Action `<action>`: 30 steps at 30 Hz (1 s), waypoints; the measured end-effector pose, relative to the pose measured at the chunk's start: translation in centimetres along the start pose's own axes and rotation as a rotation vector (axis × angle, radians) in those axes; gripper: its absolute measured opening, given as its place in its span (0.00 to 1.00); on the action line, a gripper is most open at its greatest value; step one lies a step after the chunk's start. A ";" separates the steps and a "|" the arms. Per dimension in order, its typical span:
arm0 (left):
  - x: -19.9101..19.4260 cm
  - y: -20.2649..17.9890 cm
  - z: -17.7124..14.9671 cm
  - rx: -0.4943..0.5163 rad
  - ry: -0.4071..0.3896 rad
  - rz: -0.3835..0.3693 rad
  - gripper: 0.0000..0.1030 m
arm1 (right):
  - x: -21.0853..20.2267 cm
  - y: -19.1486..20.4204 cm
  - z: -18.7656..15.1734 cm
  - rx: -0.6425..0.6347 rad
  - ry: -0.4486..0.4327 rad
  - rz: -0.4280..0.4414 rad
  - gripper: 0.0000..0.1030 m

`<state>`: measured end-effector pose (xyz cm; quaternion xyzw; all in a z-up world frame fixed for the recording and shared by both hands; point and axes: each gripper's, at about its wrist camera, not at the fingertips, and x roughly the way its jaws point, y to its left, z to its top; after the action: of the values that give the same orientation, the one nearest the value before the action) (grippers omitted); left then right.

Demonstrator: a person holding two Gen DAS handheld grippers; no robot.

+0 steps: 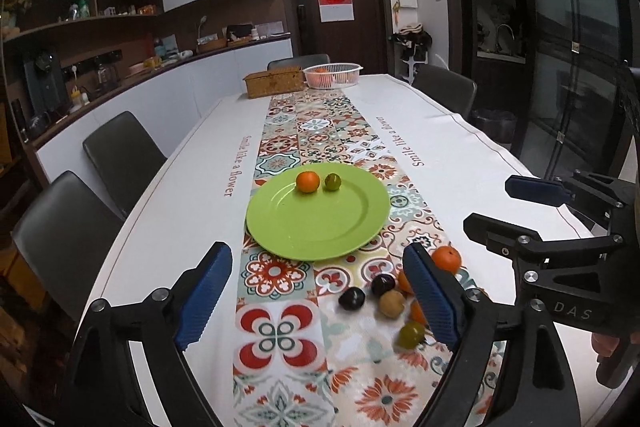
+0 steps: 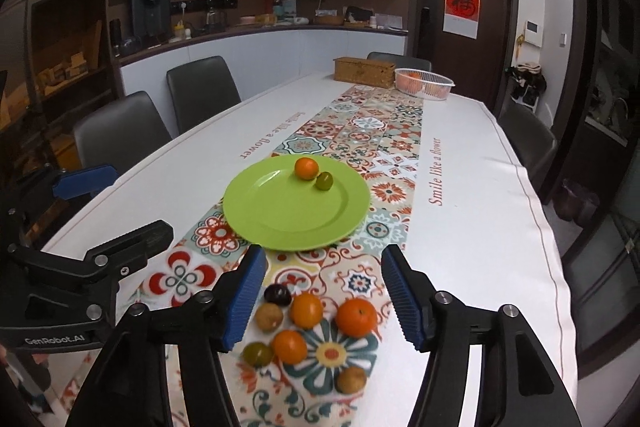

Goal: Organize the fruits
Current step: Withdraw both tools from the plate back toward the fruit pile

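Note:
A green plate (image 1: 320,227) (image 2: 272,215) lies on the patterned table runner and holds an orange (image 1: 307,181) (image 2: 306,168) and a small green fruit (image 1: 332,182) (image 2: 324,181). Loose fruits lie on the runner near the front: oranges (image 2: 356,317), dark plums (image 1: 352,298) (image 2: 277,294), brownish fruits (image 1: 392,303) (image 2: 269,317) and a green one (image 1: 411,335) (image 2: 258,353). My left gripper (image 1: 324,297) is open and empty, just left of the pile. My right gripper (image 2: 324,301) is open and empty, above the pile.
A wicker box (image 1: 274,81) (image 2: 364,71) and a white basket (image 1: 332,74) (image 2: 424,83) with fruit stand at the table's far end. Grey chairs (image 1: 120,155) (image 2: 200,91) line the left side, others stand on the right. The right gripper's body shows in the left wrist view (image 1: 560,239).

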<state>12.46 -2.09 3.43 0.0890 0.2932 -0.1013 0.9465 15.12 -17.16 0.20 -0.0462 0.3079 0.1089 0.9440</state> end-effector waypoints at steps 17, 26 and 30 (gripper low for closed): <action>-0.4 -3.7 -3.9 0.011 0.064 -0.038 0.86 | -2.1 -1.4 -4.8 0.001 0.065 -0.004 0.59; 1.5 -5.3 -5.7 0.051 0.100 -0.055 0.86 | -0.6 -2.5 -7.3 0.009 0.130 0.008 0.59; 2.7 -5.8 -6.5 0.068 0.126 -0.072 0.86 | 0.4 -2.8 -8.4 0.015 0.161 0.016 0.59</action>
<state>9.73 -6.53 -4.00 0.1166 0.3517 -0.1394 0.9183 11.33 -21.13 -6.71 -0.0451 0.3842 0.1100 0.9156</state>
